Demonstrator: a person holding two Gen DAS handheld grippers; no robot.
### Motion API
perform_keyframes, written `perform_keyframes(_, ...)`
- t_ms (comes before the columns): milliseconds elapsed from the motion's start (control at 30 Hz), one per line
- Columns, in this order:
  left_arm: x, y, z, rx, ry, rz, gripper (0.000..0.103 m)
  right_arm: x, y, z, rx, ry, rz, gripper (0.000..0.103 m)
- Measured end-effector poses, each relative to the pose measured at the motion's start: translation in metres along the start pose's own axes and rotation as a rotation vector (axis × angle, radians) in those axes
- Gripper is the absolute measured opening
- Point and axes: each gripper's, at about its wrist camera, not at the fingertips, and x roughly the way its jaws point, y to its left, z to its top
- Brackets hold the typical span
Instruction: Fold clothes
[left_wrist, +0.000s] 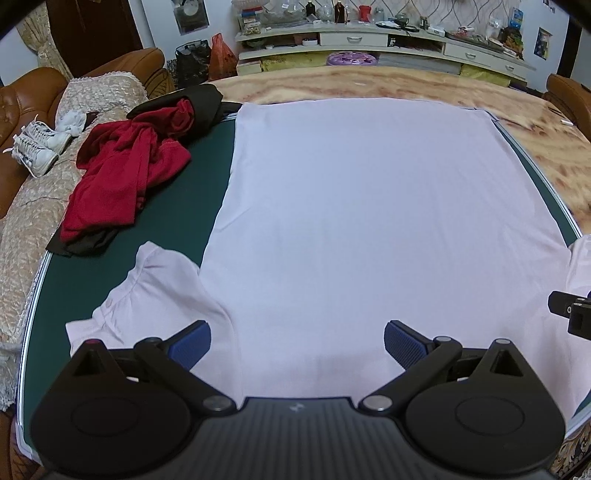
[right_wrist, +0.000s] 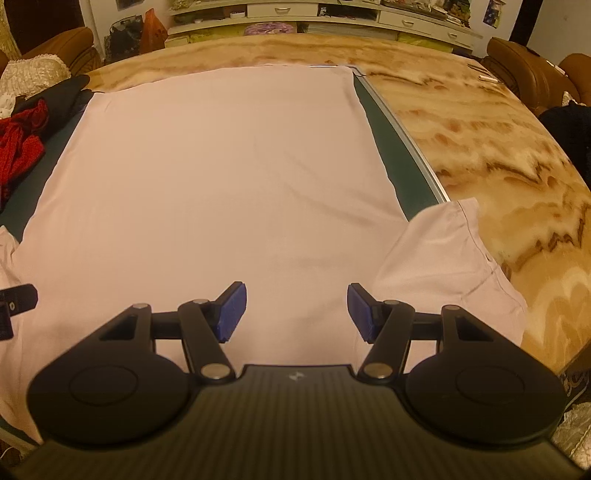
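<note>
A pale lilac T-shirt (left_wrist: 369, 206) lies flat on the dark green mat (left_wrist: 207, 162), hem at the far side and sleeves near me. Its left sleeve (left_wrist: 155, 291) spreads on the mat; its right sleeve (right_wrist: 458, 273) hangs over the mat's edge onto the marble table. My left gripper (left_wrist: 297, 345) hovers open over the shirt's near part by the left shoulder, nothing between its blue pads (left_wrist: 190, 345). My right gripper (right_wrist: 293, 312) is open too, above the shirt (right_wrist: 221, 177) near the right shoulder, with nothing in it. Each gripper's edge shows in the other's view.
A heap of red and black clothes (left_wrist: 129, 173) lies on the mat's far left. A marble-patterned table (right_wrist: 480, 140) extends right and beyond the mat. A covered sofa with white sneakers (left_wrist: 37, 147) stands at the left. Cluttered shelves (left_wrist: 369, 37) line the back wall.
</note>
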Motion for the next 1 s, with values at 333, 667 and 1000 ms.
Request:
perform_keyframes(333,-0.023,0.0,-0.031,-0.009,-0.019,0.013,0.103,-0.021,-0.002,-0.024,0.004,-0.01,0.014,0.068)
perform_keyframes(667,-0.043,-0.002,-0.067,-0.021,-0.039,0.016,0.103,-0.044,-0.001,-0.053,-0.009,-0.024,0.02,0.068)
perform_keyframes(1000,-0.06,-0.006,-0.094,-0.031,-0.058,0.01,0.103,-0.06,0.0,-0.079,-0.015,-0.032,0.021,0.068)
